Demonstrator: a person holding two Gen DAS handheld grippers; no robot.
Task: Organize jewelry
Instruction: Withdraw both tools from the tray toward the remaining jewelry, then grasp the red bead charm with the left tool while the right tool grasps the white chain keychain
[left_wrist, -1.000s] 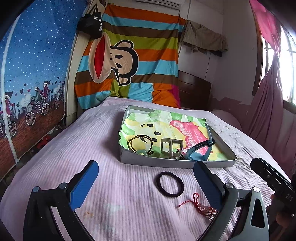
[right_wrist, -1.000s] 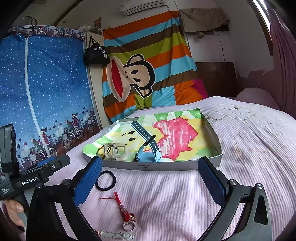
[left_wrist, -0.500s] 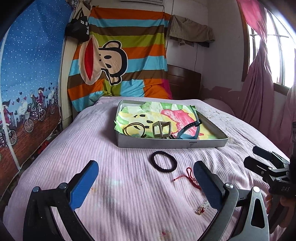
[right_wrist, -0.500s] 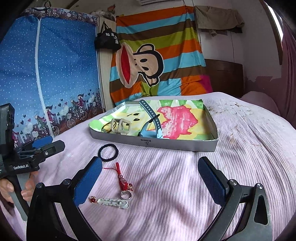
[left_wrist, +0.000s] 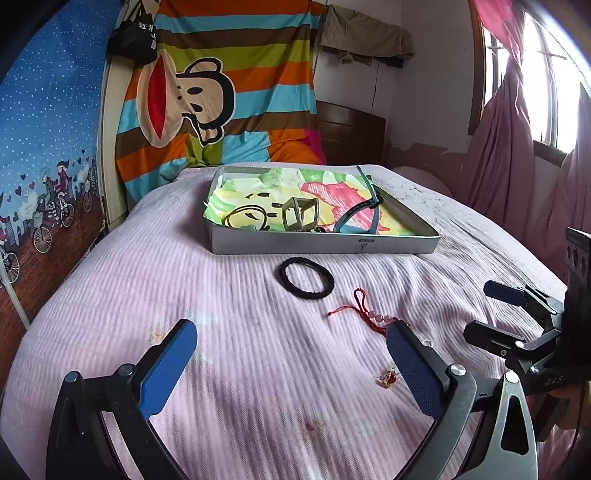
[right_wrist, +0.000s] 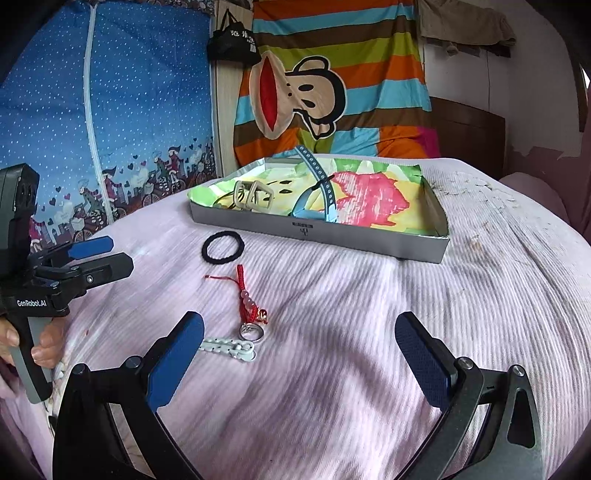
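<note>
Left gripper (left_wrist: 291, 363): jaws stood wide apart, holding nothing, above the pink bedspread (left_wrist: 147, 288); seen from the right wrist view it hung at the left edge, its handle in a hand (right_wrist: 40, 349).
Right gripper (right_wrist: 300, 356): jaws spread wide, holding nothing, low over the bedspread; in the left wrist view it showed at the right edge, fingers parted.
Tray (left_wrist: 321, 246): a shallow grey box lay on the bed beyond both grippers, lined with a bright painted paper.
In the tray: a blue strap (left_wrist: 356, 218) arched up near the front wall, an olive square clip (left_wrist: 300, 214) stood beside it, and a dark ring (left_wrist: 245, 218) lay left of the clip.
Hair tie (left_wrist: 306, 277): a black loop lay flat on the bedspread just in front of the tray, outside it.
Red cord (right_wrist: 245, 295): a knotted red charm with pale beads lay nearer than the hair tie, apart from it, ending in a small gold piece.
Silver ring (right_wrist: 251, 331): lay just below the red cord's end, close to the left finger of the right gripper.
White clip (right_wrist: 229, 347): a pale flat bar lay touching or just beside the silver ring, partly hidden by that same finger.
Gold charm (left_wrist: 387, 378): a small red and gold piece lay beside the right finger of the left gripper.
Backdrop: a striped monkey blanket (left_wrist: 221, 92) hung on the wall behind the bed.
</note>
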